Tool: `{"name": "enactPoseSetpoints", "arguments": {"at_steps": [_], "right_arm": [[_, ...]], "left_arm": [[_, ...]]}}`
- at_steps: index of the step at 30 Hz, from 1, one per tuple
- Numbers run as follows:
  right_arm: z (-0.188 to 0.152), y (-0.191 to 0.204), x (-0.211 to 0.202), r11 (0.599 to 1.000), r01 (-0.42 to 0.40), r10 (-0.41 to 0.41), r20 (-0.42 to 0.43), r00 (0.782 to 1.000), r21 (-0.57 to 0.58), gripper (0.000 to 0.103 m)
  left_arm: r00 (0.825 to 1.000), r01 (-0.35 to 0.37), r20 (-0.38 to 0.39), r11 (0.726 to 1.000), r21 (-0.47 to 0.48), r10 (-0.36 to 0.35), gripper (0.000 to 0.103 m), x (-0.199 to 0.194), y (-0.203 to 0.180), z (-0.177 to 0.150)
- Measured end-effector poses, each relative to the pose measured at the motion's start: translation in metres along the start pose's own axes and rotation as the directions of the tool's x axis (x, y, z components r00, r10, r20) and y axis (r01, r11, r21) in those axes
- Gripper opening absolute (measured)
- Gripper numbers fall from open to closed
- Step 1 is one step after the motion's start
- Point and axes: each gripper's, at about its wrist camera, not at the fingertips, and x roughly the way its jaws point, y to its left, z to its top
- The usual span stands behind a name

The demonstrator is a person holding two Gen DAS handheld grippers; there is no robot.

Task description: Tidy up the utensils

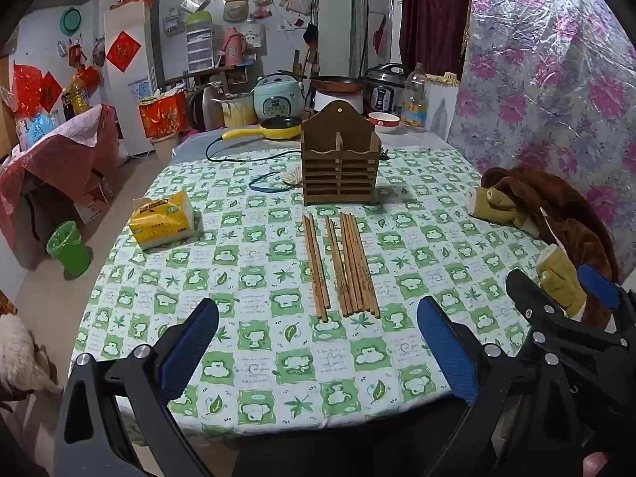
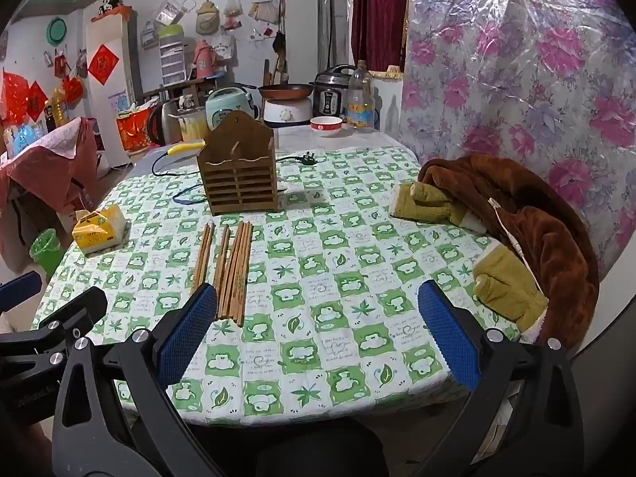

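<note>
While both the left gripper (image 1: 318, 342) and right gripper (image 2: 318, 334) are held wide open and empty, chopsticks (image 1: 342, 266) are seen lying before the wooden holder (image 1: 340, 163).

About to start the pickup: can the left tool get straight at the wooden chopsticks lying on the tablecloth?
Probably yes. The left tool stands open and empty, and only bare green-checked tablecloth lies between it and the wooden chopsticks.

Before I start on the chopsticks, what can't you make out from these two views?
- Holder interior: both views, its slatted front wall hides the compartments.
- Chopsticks: right wrist view, the right tool's finger covers some near ends.
- Exact chopstick count: both views, sticks packed too tight.
</note>
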Motion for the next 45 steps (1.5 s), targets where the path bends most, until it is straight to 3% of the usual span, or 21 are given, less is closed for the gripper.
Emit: {"name": "enactPoseSetpoints", "arguments": {"at_steps": [45], "right_arm": [[0.001, 0.000, -0.015, 0.999, 0.016, -0.017, 0.033, 0.999, 0.028, 0.097]], "left_arm": [[1.000, 0.000, -0.001, 0.999, -0.037, 0.000, 0.098, 0.000, 0.006, 0.001]]}}
